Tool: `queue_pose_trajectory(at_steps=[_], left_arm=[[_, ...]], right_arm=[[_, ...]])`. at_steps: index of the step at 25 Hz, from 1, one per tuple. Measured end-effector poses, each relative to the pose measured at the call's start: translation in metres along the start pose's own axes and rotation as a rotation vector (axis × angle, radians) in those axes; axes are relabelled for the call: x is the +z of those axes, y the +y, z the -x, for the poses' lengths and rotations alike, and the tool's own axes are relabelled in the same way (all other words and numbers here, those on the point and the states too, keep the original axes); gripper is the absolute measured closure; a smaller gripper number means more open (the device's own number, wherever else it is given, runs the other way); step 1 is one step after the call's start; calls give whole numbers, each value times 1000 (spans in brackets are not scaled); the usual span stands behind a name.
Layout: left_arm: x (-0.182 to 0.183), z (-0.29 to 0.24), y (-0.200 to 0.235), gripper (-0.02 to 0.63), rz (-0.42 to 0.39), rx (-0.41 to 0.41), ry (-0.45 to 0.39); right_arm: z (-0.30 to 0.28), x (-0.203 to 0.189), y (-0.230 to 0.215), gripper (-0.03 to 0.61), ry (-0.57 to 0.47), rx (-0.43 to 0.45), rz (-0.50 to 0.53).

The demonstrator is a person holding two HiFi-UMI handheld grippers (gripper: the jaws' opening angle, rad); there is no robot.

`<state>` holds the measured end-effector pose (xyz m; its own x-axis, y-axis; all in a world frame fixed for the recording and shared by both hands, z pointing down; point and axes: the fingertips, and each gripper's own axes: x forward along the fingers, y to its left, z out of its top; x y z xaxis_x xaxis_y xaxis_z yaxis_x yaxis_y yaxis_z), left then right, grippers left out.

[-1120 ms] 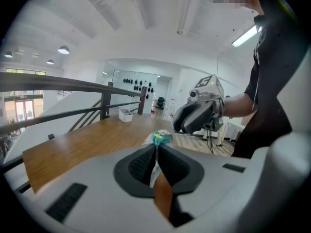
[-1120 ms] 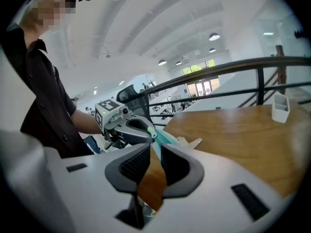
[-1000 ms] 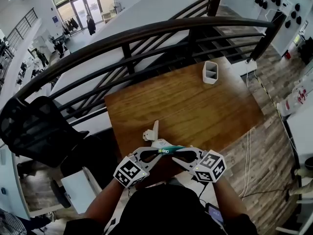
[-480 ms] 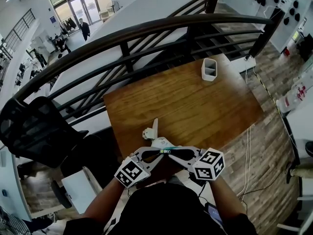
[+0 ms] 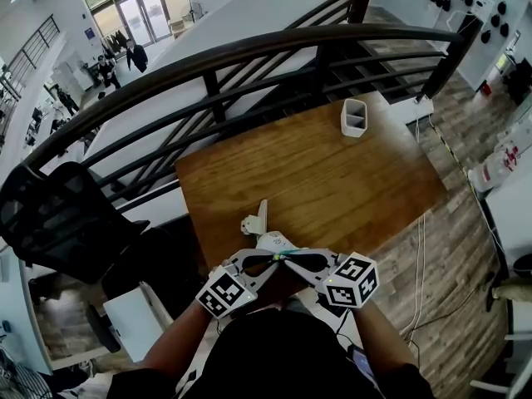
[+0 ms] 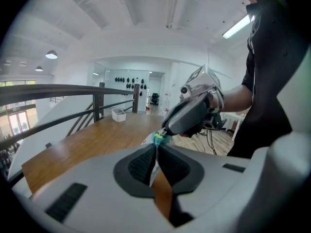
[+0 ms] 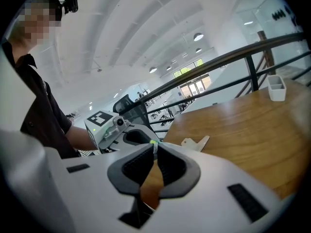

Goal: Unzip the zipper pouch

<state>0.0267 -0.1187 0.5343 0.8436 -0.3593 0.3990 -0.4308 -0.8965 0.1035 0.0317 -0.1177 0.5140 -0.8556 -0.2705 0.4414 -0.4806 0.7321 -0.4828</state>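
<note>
- Head view: my left gripper (image 5: 268, 262) and my right gripper (image 5: 291, 261) meet tip to tip over the near edge of the brown wooden bench (image 5: 332, 181), with their black-and-white marker cubes turned back toward me.
- The small whitish zipper pouch with a teal zipper (image 5: 278, 242) sits between the two tips. From here I cannot tell whether it rests on the bench or is lifted off it.
- Just beyond the pouch lies a flat white plastic piece (image 5: 258, 219). A white two-compartment plastic holder (image 5: 356, 118) stands upright near the far edge, well apart from both.
- A black metal railing (image 5: 249, 61) curves behind the bench, and a black mesh chair (image 5: 58, 214) stands off to the left.
- Left gripper view: the jaws of my left gripper (image 6: 156, 147) are together, and their dark ribbed pads pinch a thin whitish edge of the zipper pouch (image 6: 158, 139).
- The teal end of the zipper shows just past my tips, and the nose of my right gripper (image 6: 166, 129) comes in from the right to meet it.
- The holder (image 6: 118, 114) stands far down the bench (image 6: 87, 144).
- Right gripper view: the jaws of my right gripper (image 7: 155, 152) have just been closing and are now almost together.
- Their pads press on a thin pale zipper tab (image 7: 155, 146), green at its tip.
- My left gripper (image 7: 146, 140) faces me just past that tab, with its marker cube behind it.
- The white plastic piece (image 7: 194, 142) lies on the bench (image 7: 243, 125) just to the right, and the holder (image 7: 276, 87) stands far beyond it by the railing.
</note>
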Motion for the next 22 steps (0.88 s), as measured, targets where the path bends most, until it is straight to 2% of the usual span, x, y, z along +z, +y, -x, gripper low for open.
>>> queue_pose_trajectory(at_steps=[8, 15, 22], left_arm=[[-1, 5, -3, 589, -12, 13, 9], [-1, 7, -2, 591, -49, 40, 11], [0, 10, -2, 592, -46, 45, 5]], right_arm=[[0, -3, 5, 566, 20, 11, 16], [3, -7, 0, 577, 46, -11, 25], [7, -9, -6, 578, 54, -38, 35]])
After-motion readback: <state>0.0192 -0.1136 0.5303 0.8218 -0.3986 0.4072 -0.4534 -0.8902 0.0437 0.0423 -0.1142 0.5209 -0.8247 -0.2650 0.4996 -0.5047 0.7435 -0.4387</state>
